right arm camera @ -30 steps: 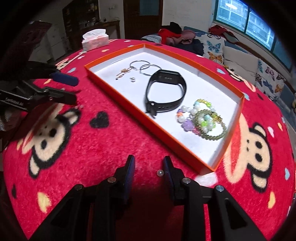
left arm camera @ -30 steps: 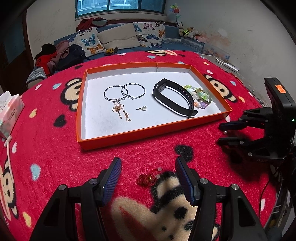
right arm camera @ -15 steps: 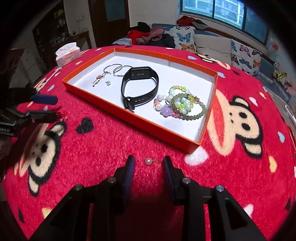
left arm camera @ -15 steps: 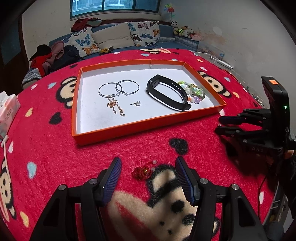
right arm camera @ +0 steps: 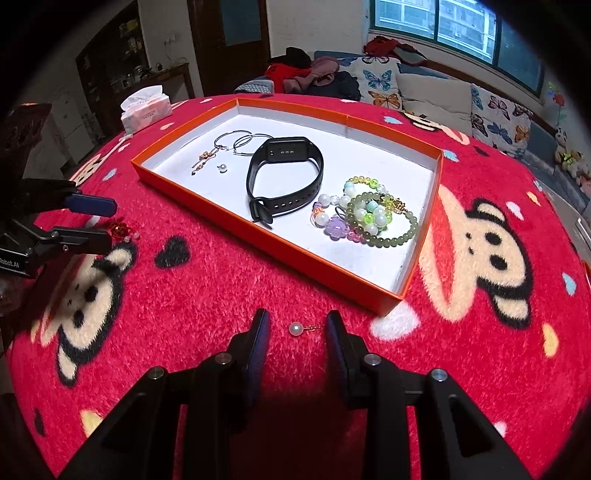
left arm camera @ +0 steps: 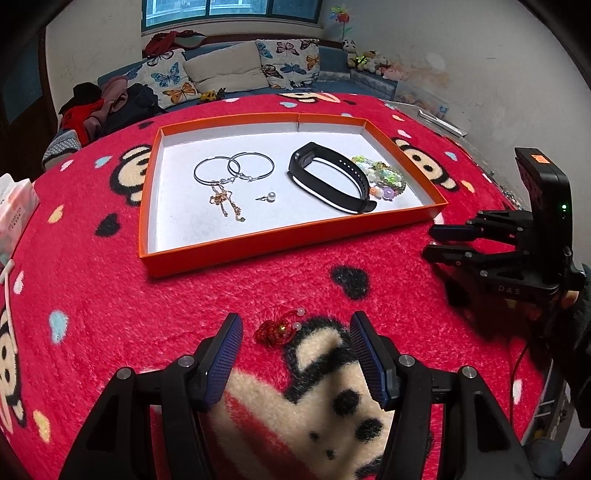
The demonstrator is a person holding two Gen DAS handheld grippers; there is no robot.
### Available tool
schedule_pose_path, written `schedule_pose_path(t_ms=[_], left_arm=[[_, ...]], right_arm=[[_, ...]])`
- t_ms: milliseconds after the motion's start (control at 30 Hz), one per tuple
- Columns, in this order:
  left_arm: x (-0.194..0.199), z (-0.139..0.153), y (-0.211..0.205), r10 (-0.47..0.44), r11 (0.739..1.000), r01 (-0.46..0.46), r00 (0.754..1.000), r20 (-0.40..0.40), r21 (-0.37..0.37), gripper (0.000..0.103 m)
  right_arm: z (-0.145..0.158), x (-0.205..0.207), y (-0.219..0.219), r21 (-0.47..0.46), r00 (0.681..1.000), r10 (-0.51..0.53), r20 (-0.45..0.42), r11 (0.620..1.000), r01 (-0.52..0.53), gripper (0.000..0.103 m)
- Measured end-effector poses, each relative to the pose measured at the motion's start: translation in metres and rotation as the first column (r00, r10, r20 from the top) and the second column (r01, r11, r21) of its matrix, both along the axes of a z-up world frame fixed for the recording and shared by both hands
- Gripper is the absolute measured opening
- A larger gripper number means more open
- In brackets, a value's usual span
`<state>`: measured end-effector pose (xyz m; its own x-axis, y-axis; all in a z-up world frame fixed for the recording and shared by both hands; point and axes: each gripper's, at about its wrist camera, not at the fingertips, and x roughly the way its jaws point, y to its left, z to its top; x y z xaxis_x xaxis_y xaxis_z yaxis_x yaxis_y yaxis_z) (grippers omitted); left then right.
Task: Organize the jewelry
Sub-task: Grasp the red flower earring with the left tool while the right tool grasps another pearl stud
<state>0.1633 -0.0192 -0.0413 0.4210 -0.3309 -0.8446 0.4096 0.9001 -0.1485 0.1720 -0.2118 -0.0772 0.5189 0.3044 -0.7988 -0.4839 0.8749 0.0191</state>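
**A:** Room first: you're in a living room with a window [left arm camera: 229, 7] along the far wall, a sofa [left arm camera: 229, 74] under it with butterfly-print cushions [left arm camera: 168, 79], and a heap of clothes [left arm camera: 107, 107] at one end. Stuffed toys [left arm camera: 369, 61] sit in the corner, and the right wrist view has a dark doorway [right arm camera: 229, 40] and shelving off to the side.

**B:** And the surface you're working on?

**A:** A fuzzy red cloth [left arm camera: 110, 302] printed with cartoon monkey faces and little hearts, covering the whole table. A tissue pack [right arm camera: 146, 109] sits near its far edge. In the middle is the shallow orange tray [left arm camera: 277, 240] with a white floor. In it: a black wristband [right arm camera: 284, 177], beaded bracelets [right arm camera: 369, 214] next to that, two hoop earrings [left arm camera: 234, 170] with a gold chain piece [left arm camera: 225, 201] touching them, and one pearl stud [left arm camera: 271, 196].

**B:** Grippers?

**A:** Your left gripper [left arm camera: 295, 332] is parted wide and gripping nothing; a small red charm [left arm camera: 275, 330] lies on the cloth between its fingers, closer to the left one, touching neither. Your right gripper [right arm camera: 297, 326] is open more narrowly, also holding nothing. A second pearl stud [right arm camera: 295, 328] lies on the cloth between its fingers, outside the tray near its corner; whether its pin reaches the right finger, I can't tell.
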Motion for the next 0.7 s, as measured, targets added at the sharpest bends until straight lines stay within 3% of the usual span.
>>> schedule_pose_path(t_ms=[200,333,700], left_arm=[[-0.001,-0.001,-0.002,0.004,1.000,-0.004,1.000,-0.004,0.009,0.064],[0.000,-0.004,-0.004,0.011,1.000,-0.011,1.000,-0.007,0.024,0.064],[0.003,-0.011,-0.006,0.014,0.998,-0.014,1.000,-0.001,0.054,0.064]], right_arm=[[-0.001,-0.001,0.000,0.001,1.000,0.023,0.012,1.000,-0.023,0.035],[-0.001,-0.003,0.000,-0.001,0.999,0.025,0.021,1.000,-0.025,0.021],[0.001,-0.007,-0.004,0.016,0.999,0.013,0.037,1.000,-0.014,0.020]])
